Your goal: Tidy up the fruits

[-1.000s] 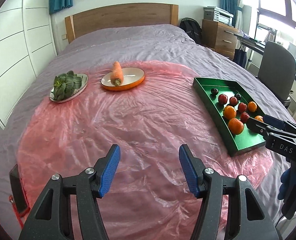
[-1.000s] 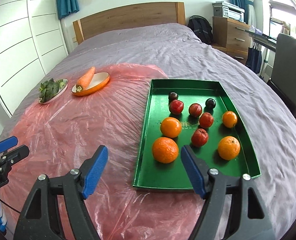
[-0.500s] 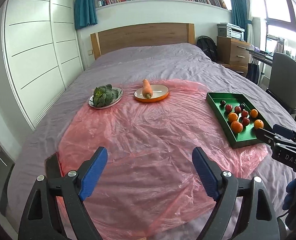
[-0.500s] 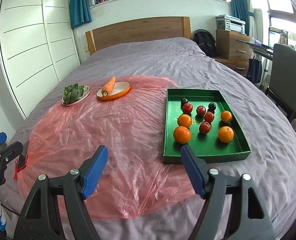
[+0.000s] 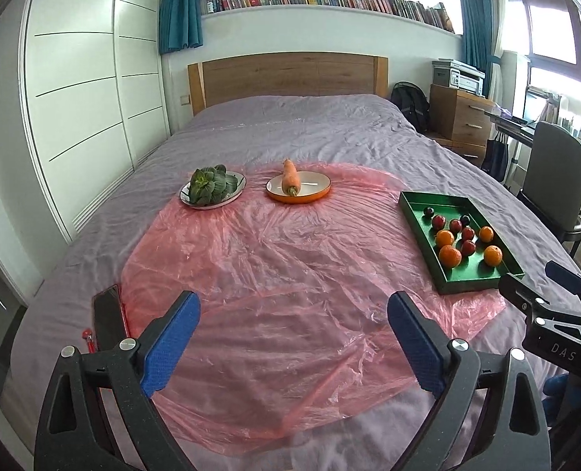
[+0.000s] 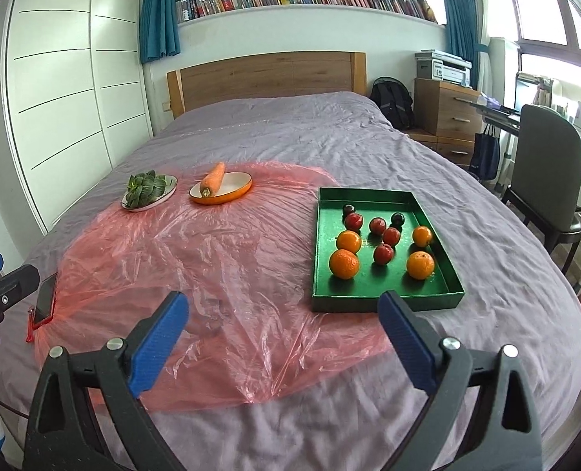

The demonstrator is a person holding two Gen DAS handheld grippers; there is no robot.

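Left gripper point(image 5: 292, 347) widened, four oranges point(image 6: 344, 263)

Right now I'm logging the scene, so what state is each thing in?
left gripper: open, empty; jaws have just been opening.
right gripper: open, empty.
green tray: holding oranges and dark red fruits.
carrot: lying on the orange dish.
leafy greens: on the white plate.
phone: flat, screen dark.
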